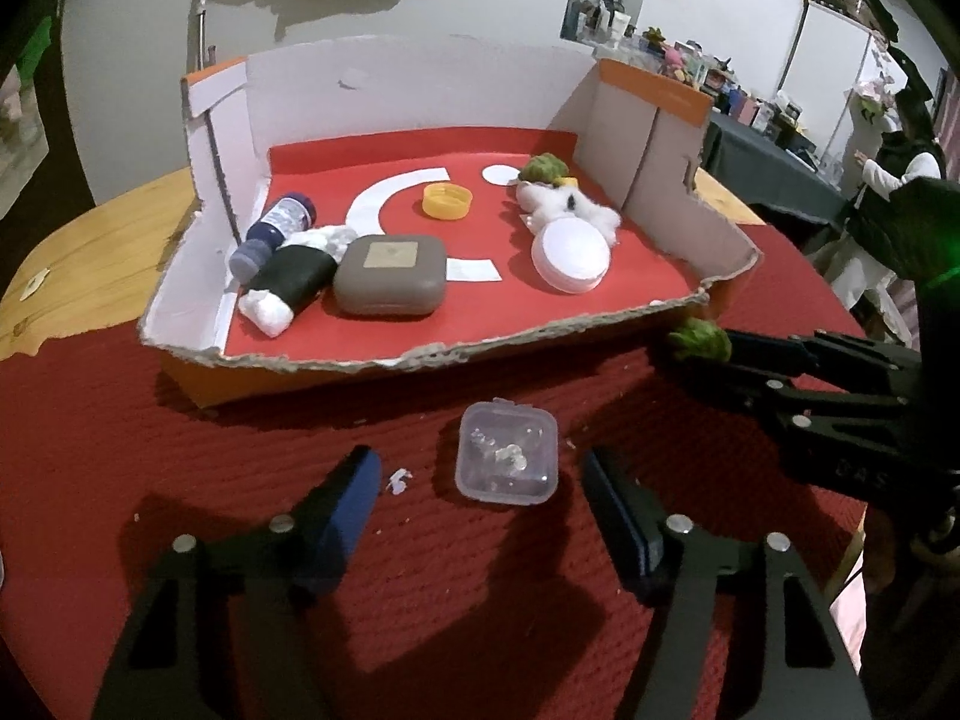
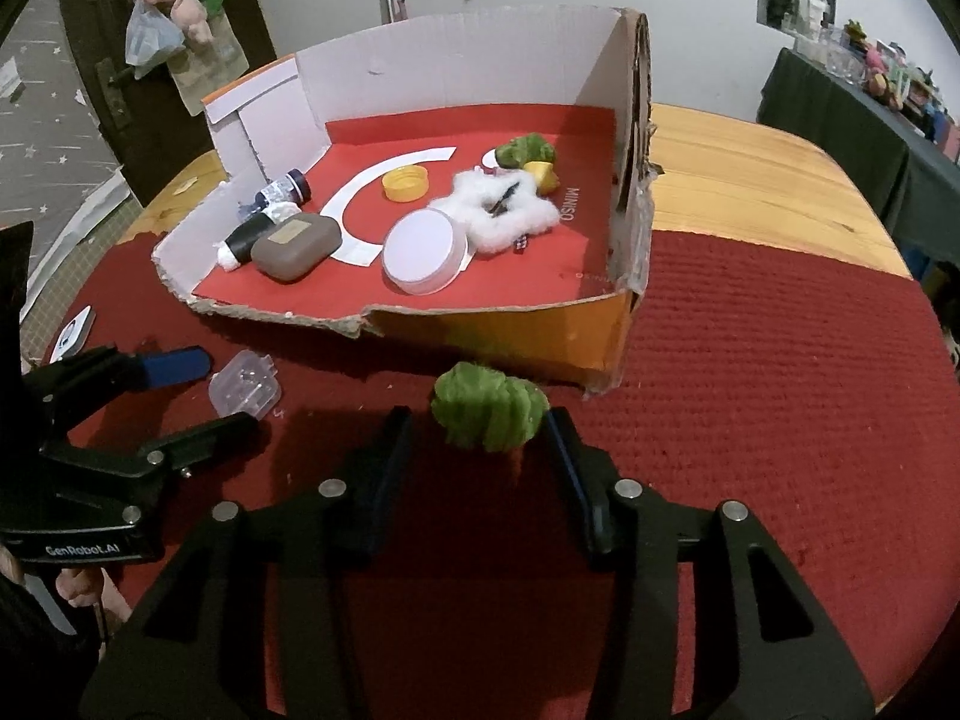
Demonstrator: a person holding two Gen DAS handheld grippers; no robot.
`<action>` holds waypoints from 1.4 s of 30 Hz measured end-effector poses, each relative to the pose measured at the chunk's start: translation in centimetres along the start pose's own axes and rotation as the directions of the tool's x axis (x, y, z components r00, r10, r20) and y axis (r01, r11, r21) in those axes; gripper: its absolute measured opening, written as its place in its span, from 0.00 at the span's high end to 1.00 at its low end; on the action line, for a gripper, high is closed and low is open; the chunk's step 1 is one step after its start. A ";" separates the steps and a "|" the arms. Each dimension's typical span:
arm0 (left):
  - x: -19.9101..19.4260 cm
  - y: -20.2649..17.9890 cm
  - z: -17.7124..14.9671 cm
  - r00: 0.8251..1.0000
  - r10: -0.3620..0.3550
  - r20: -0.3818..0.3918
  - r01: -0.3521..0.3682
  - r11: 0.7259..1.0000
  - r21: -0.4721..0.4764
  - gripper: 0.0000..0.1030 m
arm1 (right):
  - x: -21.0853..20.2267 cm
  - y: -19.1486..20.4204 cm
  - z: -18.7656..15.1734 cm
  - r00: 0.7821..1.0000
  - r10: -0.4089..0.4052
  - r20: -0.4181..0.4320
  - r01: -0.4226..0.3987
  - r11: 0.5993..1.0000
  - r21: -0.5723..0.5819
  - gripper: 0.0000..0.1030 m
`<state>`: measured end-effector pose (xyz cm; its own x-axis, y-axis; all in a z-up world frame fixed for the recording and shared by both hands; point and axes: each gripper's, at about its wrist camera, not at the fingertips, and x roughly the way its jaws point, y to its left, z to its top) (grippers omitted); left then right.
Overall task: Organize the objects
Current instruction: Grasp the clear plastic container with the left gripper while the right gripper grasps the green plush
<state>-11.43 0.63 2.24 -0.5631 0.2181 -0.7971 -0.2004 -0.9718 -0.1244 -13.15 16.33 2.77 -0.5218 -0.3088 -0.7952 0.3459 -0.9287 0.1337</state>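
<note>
The left gripper (image 1: 480, 474) brackets a small clear plastic case (image 1: 505, 459), jaws apart and untouching. The right gripper (image 2: 474, 432) brackets a green fuzzy ball (image 2: 489, 414), one pad barely touching. Both wait on the red surface (image 2: 750, 360) before the cardboard tray (image 2: 510, 324), likely their destination.

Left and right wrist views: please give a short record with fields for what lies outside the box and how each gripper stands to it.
outside box: clear plastic case, green fuzzy ball, both on red mat
left gripper: open, straddling the case, pads apart from it
right gripper: open around the ball; one finger at its side, contact unclear
box: cardboard, already holds several things
</note>
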 end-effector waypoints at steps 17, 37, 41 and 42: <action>0.0 0.2 0.3 1.000 -0.029 0.000 0.029 1.000 -0.001 0.64 | 0.4 0.1 0.2 1.000 -0.008 -0.001 0.008 1.000 -0.016 0.67; -2.9 0.6 -0.6 0.999 -0.035 0.036 0.036 0.999 -0.011 0.65 | -2.1 4.5 -0.6 0.998 0.063 0.016 -0.061 0.994 -0.087 0.67; -3.7 0.6 -0.7 0.998 -0.033 0.049 0.033 0.999 -0.009 0.65 | -2.6 5.3 -0.7 0.996 0.085 0.022 -0.082 0.992 -0.094 0.67; -3.8 0.7 -0.7 0.998 -0.032 0.053 0.033 0.999 -0.009 0.65 | -2.7 5.5 -0.7 0.996 0.086 0.024 -0.083 0.992 -0.097 0.67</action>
<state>-8.85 -0.92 4.78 -0.5977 0.2539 -0.7604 -0.2113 -0.9649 -0.1561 -9.31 12.22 5.30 -0.5088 -0.3926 -0.7661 0.4623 -0.8753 0.1416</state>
